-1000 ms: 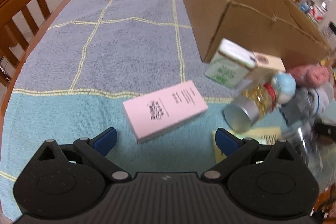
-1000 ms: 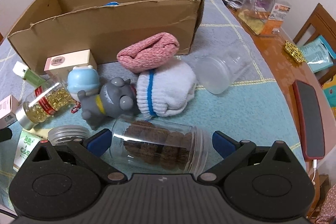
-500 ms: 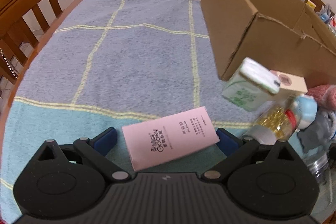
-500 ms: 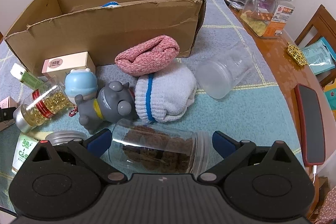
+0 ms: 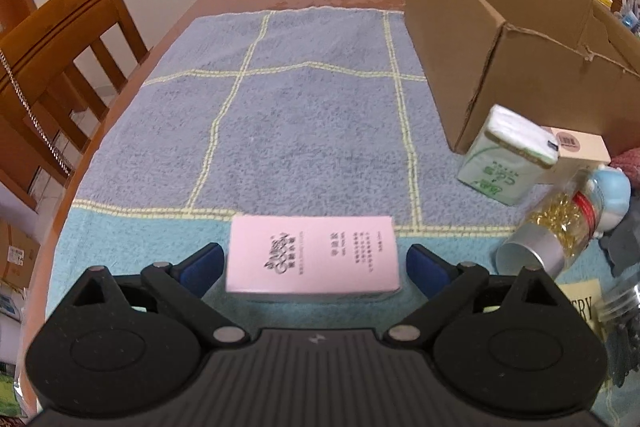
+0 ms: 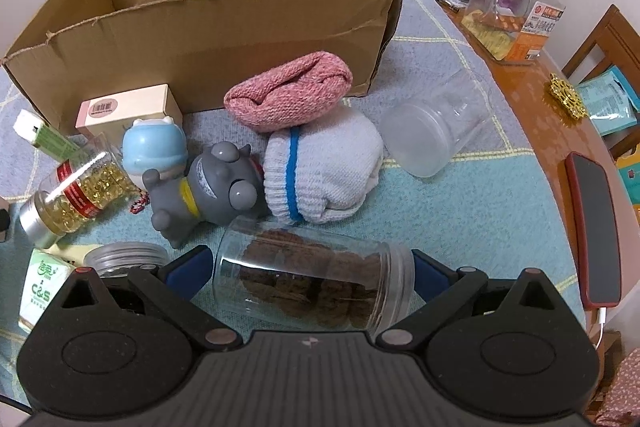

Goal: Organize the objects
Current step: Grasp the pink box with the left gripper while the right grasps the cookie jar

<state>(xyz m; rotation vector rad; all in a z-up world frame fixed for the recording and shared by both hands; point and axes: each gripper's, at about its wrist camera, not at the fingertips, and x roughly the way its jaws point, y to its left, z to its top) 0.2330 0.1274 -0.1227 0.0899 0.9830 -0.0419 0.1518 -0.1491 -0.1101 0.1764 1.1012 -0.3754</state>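
A pink box (image 5: 312, 253) lies flat on the blue checked towel (image 5: 304, 123), between the blue pads of my left gripper (image 5: 314, 267). Its jaws are closing, and a thin gap shows on each side of the box. In the right wrist view a clear jar of brown cookies (image 6: 312, 283) lies on its side between the pads of my right gripper (image 6: 312, 267), which stands wide. An open cardboard box (image 6: 208, 23) stands at the back with something blue inside. In front of it lie a pink knit sock (image 6: 288, 91), a white sock (image 6: 324, 171) and a grey toy (image 6: 212, 187).
A capsule bottle (image 6: 76, 195), a blue figure (image 6: 154, 149), a cream carton (image 6: 128, 107), a green-and-white carton (image 5: 506, 161) and an empty clear jar (image 6: 436, 135) crowd the towel. A phone (image 6: 592, 231), jars and bottles (image 6: 516, 15) sit on the bare table at right. Wooden chairs (image 5: 60, 67) stand around.
My left gripper has come down over the pink box, which now lies square between the pads. The cookie jar sits a little deeper between my right gripper's fingers.
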